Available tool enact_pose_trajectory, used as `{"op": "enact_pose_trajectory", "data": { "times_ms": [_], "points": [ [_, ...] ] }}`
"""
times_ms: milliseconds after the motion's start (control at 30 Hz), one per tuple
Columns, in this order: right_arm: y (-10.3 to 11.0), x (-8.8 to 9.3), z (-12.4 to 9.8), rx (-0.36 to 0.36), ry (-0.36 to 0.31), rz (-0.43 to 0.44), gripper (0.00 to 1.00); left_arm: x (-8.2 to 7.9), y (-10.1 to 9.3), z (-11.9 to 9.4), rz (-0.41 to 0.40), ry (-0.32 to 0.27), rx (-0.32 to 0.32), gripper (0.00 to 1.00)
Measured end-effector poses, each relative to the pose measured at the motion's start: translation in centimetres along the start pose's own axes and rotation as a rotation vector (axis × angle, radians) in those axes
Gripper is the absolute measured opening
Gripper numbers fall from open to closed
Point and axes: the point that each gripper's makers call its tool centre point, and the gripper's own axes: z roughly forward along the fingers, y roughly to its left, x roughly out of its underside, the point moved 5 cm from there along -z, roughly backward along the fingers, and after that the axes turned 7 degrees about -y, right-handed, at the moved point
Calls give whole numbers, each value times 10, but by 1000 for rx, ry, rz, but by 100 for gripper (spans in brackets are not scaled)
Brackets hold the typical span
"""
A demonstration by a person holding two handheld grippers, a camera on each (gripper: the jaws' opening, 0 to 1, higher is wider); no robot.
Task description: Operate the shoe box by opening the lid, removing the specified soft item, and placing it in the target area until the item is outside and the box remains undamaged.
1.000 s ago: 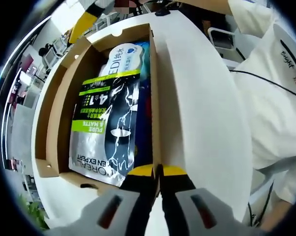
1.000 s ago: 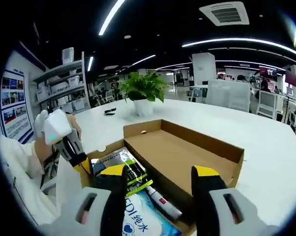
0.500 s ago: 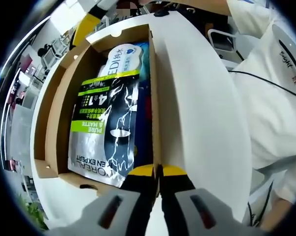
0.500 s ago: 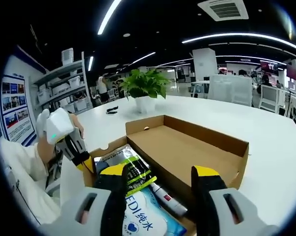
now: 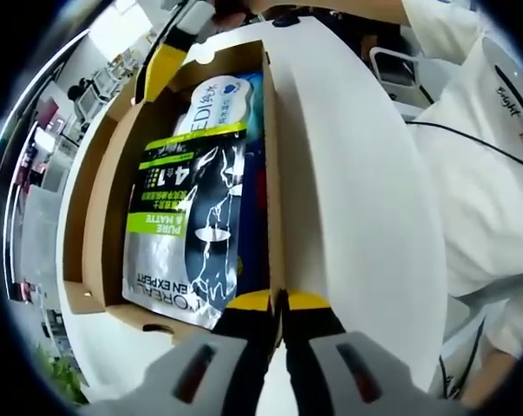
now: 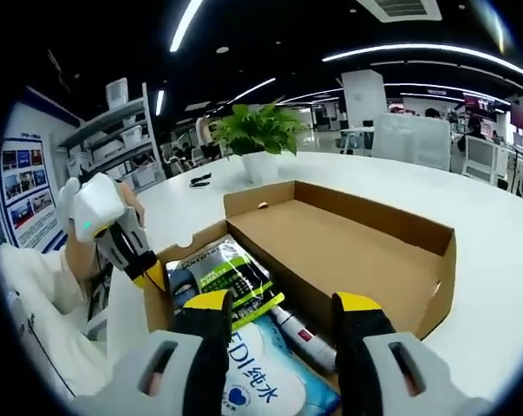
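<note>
An open cardboard shoe box (image 5: 114,191) lies on the white table. Inside are a silver and green L'Oreal pack (image 5: 192,225) and a white and blue EDI wipes pack (image 5: 218,100). My left gripper (image 5: 278,303) is shut on the box's thin side wall at its near end. It also appears in the right gripper view as the left gripper (image 6: 153,276), pinching that wall. My right gripper (image 6: 283,316) hangs open over the wipes pack (image 6: 261,373), with the L'Oreal pack (image 6: 226,273) and a red and white tube (image 6: 304,334) beyond. The lid (image 6: 348,251) lies flat, open.
The white table (image 5: 356,199) stretches beside the box. A potted plant (image 6: 257,130) and a small dark object (image 6: 200,179) stand farther back. A person's white sleeve (image 5: 487,156) and a thin black cable (image 5: 469,143) lie near the table edge. Shelves (image 6: 114,147) line the wall.
My right gripper has come lower and nearer over the box; its yellow fingertip now reaches further into the left gripper view at the box's far end. The left gripper keeps its hold.
</note>
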Motion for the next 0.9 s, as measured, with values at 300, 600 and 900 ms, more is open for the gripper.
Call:
{"op": "enact_pose_trajectory", "data": {
  "times_ms": [300, 600, 900],
  "points": [
    [3, 10, 5, 1, 49, -7, 50, -1, 0, 0, 2, 4, 1, 3],
    [11, 16, 12, -37, 67, 22, 50, -1, 0, 0, 4, 0, -6, 3],
    [12, 21, 18, -32, 82, 114, 61, -1, 0, 0, 0, -3, -2, 3]
  ]
}}
